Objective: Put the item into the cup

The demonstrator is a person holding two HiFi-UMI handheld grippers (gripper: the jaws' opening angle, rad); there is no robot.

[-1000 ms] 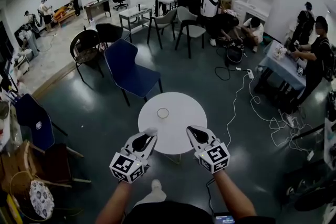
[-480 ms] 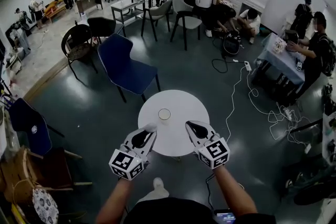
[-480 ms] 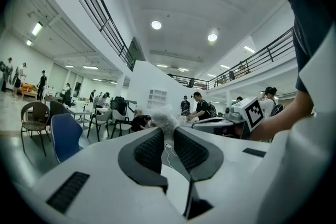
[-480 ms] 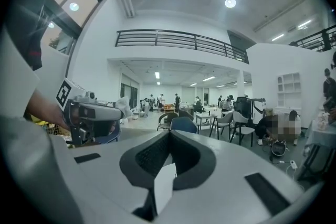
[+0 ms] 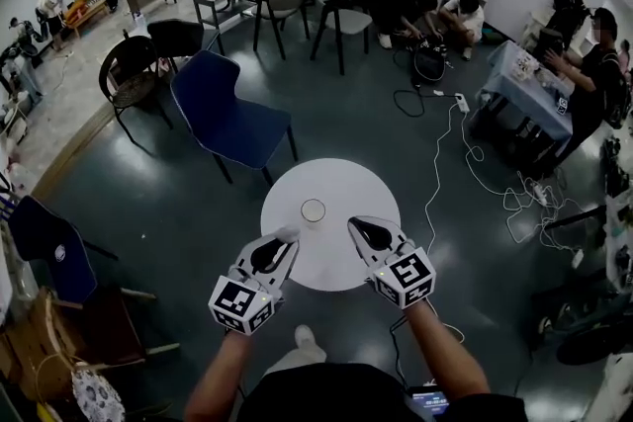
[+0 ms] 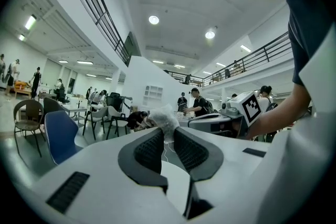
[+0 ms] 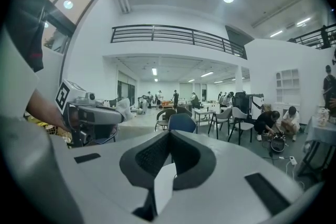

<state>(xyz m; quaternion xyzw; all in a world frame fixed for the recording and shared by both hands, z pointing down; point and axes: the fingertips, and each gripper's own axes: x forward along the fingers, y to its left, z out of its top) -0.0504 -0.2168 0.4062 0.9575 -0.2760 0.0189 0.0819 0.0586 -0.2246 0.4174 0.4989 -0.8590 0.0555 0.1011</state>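
Note:
A small clear cup point(image 5: 314, 210) stands near the middle of the round white table point(image 5: 371, 188). My left gripper point(image 5: 286, 236) is at the table's near left edge, shut on a crumpled whitish item point(image 5: 288, 234); in the left gripper view that item point(image 6: 164, 119) sticks out past the two dark pads. The item is a short way to the near left of the cup, apart from it. My right gripper point(image 5: 353, 225) is at the near right of the cup, over the table, shut with nothing between its pads point(image 7: 169, 140). The left gripper point(image 7: 122, 109) shows in the right gripper view.
A blue chair point(image 5: 220, 121) stands just beyond the table, with dark chairs point(image 5: 138, 74) and desks farther back. Cables point(image 5: 465, 178) trail over the floor to the right. Several people sit or stand around the room's far side and at a table on the right point(image 5: 529, 94).
I have come closer to the table: it and the cup sit nearer under both grippers, whose tips now reach over the table's near edge. The grip on the item is unchanged.

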